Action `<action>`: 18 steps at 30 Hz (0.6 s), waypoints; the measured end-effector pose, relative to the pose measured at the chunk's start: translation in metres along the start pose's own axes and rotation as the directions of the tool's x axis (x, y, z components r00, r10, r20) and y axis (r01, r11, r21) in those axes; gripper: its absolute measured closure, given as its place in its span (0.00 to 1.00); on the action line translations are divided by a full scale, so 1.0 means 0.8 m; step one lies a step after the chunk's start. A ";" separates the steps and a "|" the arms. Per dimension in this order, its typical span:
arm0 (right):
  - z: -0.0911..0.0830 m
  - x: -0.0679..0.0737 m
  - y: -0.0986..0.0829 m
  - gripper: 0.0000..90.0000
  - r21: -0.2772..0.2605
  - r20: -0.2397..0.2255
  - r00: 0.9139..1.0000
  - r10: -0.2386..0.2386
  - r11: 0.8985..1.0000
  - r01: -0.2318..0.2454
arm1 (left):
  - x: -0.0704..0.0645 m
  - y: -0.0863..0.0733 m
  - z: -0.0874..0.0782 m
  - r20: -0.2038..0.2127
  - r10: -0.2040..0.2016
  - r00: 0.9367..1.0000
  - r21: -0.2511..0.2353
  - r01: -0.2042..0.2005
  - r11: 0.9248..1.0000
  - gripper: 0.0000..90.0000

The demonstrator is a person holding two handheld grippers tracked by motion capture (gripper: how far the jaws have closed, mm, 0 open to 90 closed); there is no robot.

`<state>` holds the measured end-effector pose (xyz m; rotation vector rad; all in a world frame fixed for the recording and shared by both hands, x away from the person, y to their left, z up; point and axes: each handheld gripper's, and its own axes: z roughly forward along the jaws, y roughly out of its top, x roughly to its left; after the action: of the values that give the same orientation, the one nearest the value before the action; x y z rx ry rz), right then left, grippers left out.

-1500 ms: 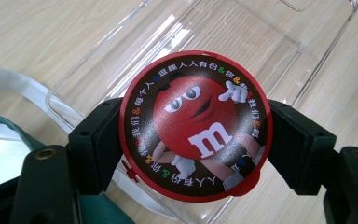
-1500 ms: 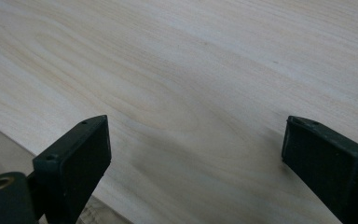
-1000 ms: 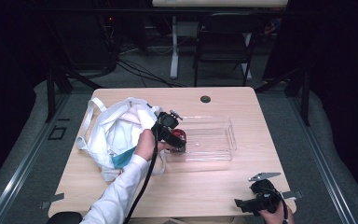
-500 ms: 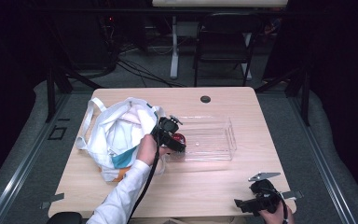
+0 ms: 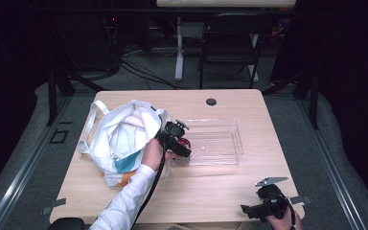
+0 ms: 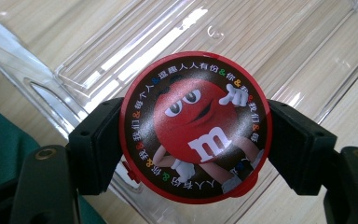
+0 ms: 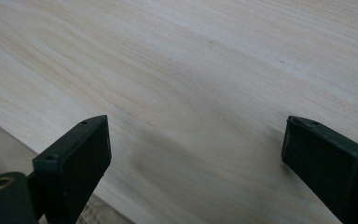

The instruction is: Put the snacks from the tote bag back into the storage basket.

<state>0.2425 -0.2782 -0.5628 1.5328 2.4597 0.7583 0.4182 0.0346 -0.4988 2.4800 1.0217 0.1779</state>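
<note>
1. Wooden table from the high view: my left gripper sits at the clear tray's left end, beside the white bag; my right gripper rests near the table's front right corner.
2. Left gripper view: jaws clamp a red tin over the tray.
3. Right gripper view: jaws spread wide over bare table.

Wooden table, white tote bag, clear tray
</note>
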 end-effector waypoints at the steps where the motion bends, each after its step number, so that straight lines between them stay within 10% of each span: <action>1: -0.001 0.000 0.000 0.08 0.006 0.004 1.000 -0.005 1.000 0.005 | 0.000 0.000 0.001 -0.005 0.001 1.000 0.002 -0.001 1.000 0.29; 18: 0.001 0.001 0.000 0.08 -0.009 -0.009 1.000 0.006 1.000 -0.006 | 0.005 0.000 -0.003 0.000 -0.020 1.000 -0.043 0.020 0.999 0.23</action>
<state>0.2423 -0.2770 -0.5635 1.5374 2.4556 0.7785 0.4200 0.0381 -0.4967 2.4304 1.0317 0.1925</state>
